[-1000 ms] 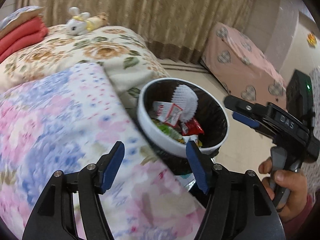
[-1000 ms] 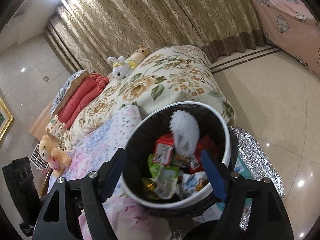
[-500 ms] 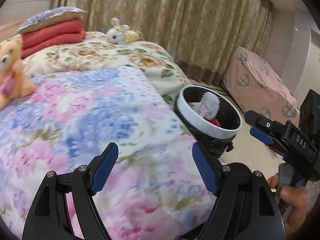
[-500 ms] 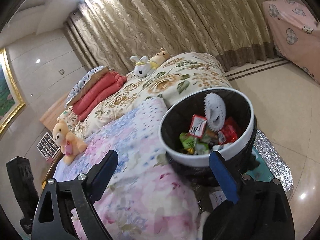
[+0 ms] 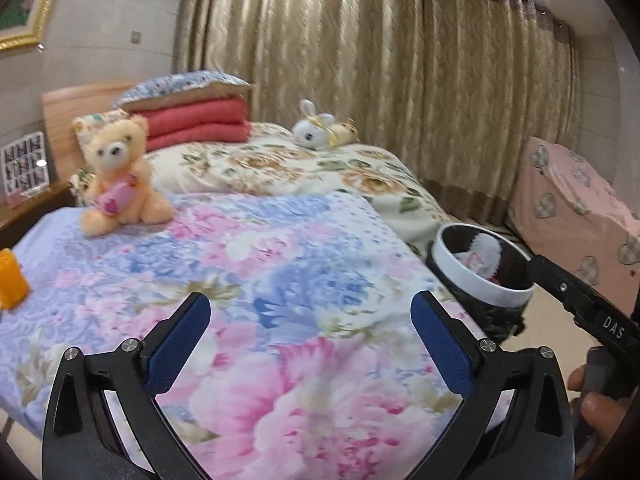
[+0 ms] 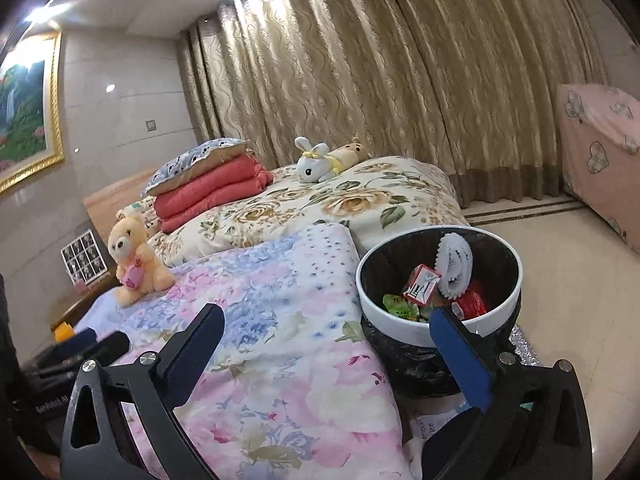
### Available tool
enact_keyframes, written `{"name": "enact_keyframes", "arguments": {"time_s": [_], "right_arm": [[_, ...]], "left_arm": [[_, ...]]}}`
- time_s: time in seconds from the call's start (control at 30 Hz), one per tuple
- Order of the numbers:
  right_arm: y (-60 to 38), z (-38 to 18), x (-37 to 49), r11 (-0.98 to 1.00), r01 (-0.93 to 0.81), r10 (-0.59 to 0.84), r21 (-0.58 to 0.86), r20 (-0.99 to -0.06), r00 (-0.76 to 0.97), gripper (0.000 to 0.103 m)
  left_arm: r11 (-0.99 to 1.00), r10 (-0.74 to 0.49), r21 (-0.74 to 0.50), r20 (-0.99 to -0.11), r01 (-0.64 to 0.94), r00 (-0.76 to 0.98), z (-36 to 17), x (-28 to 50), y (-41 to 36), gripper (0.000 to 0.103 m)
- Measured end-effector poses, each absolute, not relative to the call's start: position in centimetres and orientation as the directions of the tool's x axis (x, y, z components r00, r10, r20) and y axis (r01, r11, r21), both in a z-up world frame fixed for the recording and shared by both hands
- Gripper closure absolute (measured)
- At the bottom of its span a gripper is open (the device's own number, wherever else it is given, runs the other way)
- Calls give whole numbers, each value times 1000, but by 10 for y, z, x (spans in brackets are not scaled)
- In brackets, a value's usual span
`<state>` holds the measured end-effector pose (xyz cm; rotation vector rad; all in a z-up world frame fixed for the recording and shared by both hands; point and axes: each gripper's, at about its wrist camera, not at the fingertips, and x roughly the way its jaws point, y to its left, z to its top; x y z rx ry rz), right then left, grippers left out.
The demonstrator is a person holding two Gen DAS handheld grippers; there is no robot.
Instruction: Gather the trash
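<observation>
A round trash bin (image 6: 400, 330) with a white rim and black liner stands on the floor at the bed's corner. In it lie a white frilled paper piece (image 6: 454, 268), a red-and-white carton (image 6: 422, 286), and green and red wrappers. In the left wrist view the bin (image 5: 476, 280) sits at the right. My left gripper (image 5: 310, 304) hovers over the floral quilt (image 5: 280, 260), its jaws opening with nothing between them. My right gripper (image 6: 326, 316) is just left of the bin, its jaws also opening and holding nothing.
A small orange object (image 5: 12, 280) sits at the quilt's left edge. A teddy bear (image 5: 116, 176), a toy bunny (image 5: 314, 130) and folded red blankets (image 5: 196, 124) are on the bed. Pink-covered furniture (image 5: 572, 200) stands past the bin. A hand (image 5: 596, 404) holds the right gripper.
Both views have swung left from the bin toward the bed, so the bin now sits at the right. The teddy bear and orange object have come into sight. Both grippers' jaws have spread wider.
</observation>
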<state>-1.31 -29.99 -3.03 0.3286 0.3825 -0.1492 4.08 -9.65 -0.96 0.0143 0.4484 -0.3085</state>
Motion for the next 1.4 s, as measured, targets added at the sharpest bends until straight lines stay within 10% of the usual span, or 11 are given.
{"name": "enact_keyframes", "arguments": {"time_s": [1.4], "right_arm": [[-276,-37,-18,960,195,-123,203,-318,940,0]], "left_arm": [[973,-203,43,-320,228,926,-13,17,-92,0]]}}
